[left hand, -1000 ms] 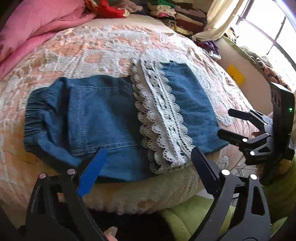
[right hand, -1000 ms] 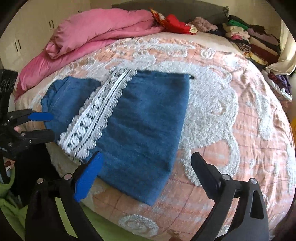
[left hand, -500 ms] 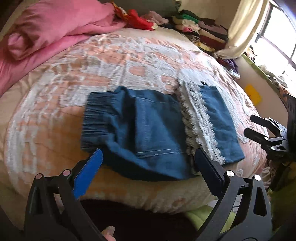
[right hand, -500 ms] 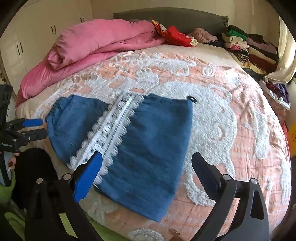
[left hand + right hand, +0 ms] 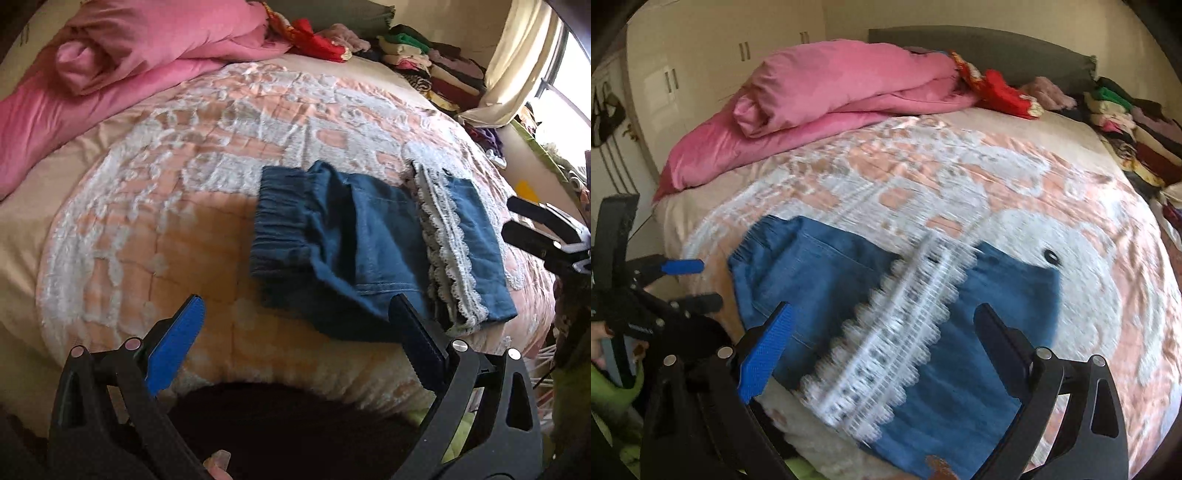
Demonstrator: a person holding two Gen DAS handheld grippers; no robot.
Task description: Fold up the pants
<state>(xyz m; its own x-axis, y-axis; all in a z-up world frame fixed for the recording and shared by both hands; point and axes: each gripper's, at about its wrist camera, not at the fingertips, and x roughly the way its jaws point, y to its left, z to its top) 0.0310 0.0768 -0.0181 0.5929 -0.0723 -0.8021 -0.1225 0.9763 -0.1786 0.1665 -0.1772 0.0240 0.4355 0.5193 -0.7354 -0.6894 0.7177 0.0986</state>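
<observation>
Folded denim pants [image 5: 362, 254] (lace trim on top) lie on the bed [image 5: 155, 206]; left claw [image 5: 295, 334] and right claw [image 5: 882, 334] both hover released, holding nothing.

blue pants [image 5: 373, 240], white lace trim [image 5: 448, 243], pink duvet [image 5: 846, 92]
</observation>
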